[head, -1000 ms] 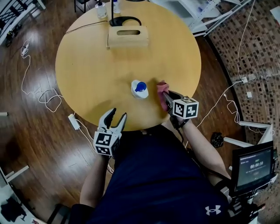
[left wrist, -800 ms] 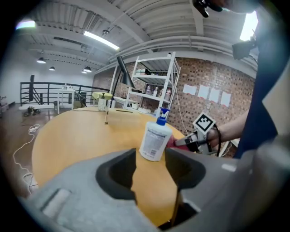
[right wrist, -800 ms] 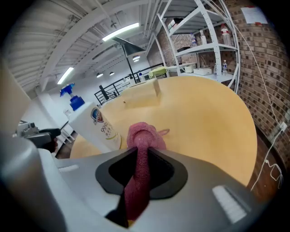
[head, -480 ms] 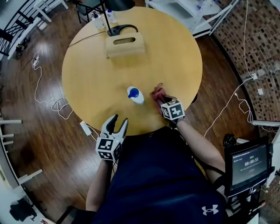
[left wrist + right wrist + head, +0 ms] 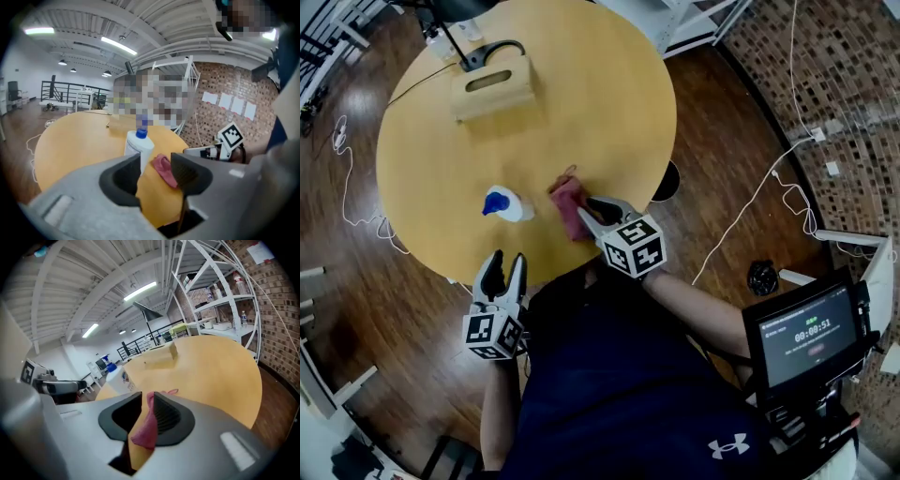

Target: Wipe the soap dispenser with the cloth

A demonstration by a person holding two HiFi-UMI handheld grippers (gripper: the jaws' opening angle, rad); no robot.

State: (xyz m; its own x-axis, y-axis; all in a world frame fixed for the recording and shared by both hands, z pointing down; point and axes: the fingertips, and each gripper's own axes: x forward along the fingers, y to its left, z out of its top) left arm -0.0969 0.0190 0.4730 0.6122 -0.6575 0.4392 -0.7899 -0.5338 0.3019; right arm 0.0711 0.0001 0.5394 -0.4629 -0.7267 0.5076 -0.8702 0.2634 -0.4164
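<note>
A: Locating soap dispenser point(image 5: 504, 203)?
B: Standing upright on the bench point(image 5: 581, 94), toward the near edge. Sitting ahead of the left tongs point(image 5: 506, 259), apart from them, touching nothing of theirs.
A: Left tongs gripping anything?
B: Holding nothing. Gaping narrowly at the near bench edge, pointing toward the dispenser.
A: Placing the cloth point(image 5: 570, 208)?
B: Lying bunched on the bench just right of the dispenser, apart from it. Running in between the right tongs point(image 5: 584, 210), leaning on one pad, showing a gap to the other.
A: Right tongs clamping it?
B: Not pressing. Having just been opening, now standing parted with the cloth end between the pads.
A: Noting anything else?
B: Seeing a wooden box point(image 5: 492, 86) on the far side of the bench, well apart from the dispenser and both tongs.
</note>
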